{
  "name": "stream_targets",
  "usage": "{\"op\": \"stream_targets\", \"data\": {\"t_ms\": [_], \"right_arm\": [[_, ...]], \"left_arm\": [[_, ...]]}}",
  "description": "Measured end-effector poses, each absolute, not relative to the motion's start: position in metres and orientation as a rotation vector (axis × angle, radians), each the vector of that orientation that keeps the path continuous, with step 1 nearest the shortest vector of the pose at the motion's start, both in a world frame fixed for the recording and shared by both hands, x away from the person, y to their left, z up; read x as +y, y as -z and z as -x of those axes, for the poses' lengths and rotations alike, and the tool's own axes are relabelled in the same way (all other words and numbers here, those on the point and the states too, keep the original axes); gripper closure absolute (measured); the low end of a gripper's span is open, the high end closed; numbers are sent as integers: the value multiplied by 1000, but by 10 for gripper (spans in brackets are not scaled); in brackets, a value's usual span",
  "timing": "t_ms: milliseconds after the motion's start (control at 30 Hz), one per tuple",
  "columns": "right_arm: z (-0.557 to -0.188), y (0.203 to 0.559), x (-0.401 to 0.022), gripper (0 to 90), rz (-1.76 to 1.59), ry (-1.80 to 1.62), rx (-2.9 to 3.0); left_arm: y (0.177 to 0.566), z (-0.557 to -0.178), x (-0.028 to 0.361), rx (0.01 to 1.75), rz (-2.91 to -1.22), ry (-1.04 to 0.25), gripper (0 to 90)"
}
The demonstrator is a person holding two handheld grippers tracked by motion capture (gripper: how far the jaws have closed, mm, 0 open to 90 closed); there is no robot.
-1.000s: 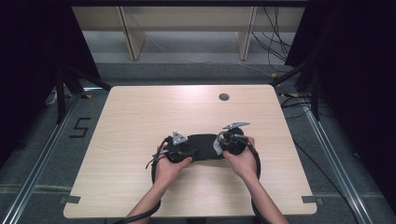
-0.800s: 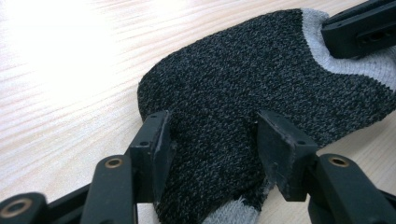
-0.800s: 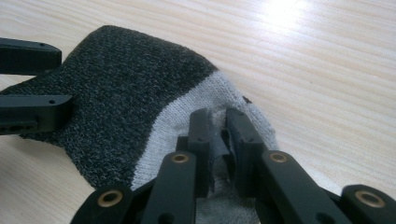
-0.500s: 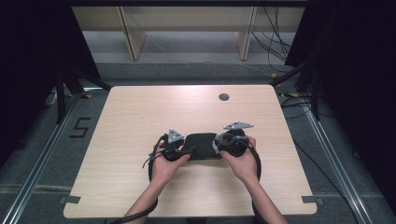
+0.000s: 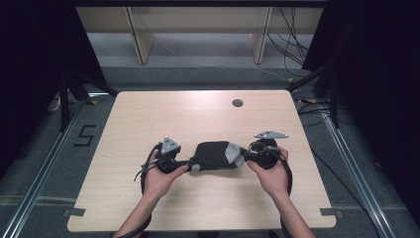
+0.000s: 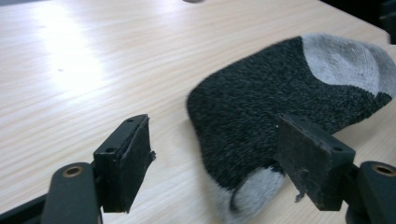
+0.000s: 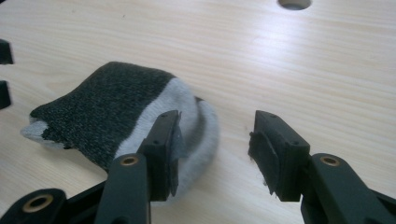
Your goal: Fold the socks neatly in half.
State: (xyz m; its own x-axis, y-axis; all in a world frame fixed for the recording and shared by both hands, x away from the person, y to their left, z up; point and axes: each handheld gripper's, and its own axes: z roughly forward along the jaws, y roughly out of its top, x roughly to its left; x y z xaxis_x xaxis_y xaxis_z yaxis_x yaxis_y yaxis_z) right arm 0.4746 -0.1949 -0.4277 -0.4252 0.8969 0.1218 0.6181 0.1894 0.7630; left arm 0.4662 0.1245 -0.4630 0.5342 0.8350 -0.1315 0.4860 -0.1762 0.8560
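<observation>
Surface: pale wooden table (image 5: 148, 119) with fine grain and rounded corners, standing on grey floor
Hole: small round opening (image 5: 237, 103) near the far edge of the table; nothing can be seen in it
Sock (image 5: 215, 154): lies flat on the table at the middle of the near half, between the two grippers
Sock material: dark charcoal knit, fuzzy, with light grey patches at the toe and the heel (the knit loops are clear in the gripper views)
Left gripper (image 6: 212, 163): jaws have just been opening and stand wide apart; the end of the sock with a grey patch lies between them, the pads do not press it
Right gripper (image 7: 215, 151): jaws have just been opening, now released; the grey end of the sock lies behind its left jaw, not clamped
Pads: black, square, a bit frayed at the edges
High view: shows both hands and the grey three-cornered plates
Background: light wooden shelf legs and black cables behind the table
</observation>
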Motion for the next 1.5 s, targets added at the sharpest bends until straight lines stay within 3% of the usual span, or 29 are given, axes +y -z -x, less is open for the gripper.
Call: {"op": "stream_targets", "data": {"t_ms": [367, 1500], "right_arm": [[-459, 436, -223, 554, -1533, -1127, 2066], [-435, 474, -286, 420, -1612, -1022, 1975]], "left_arm": [[466, -448, 158, 1097, -1777, -508, 264], [501, -406, 241, 1116, -1667, -628, 263]]}}
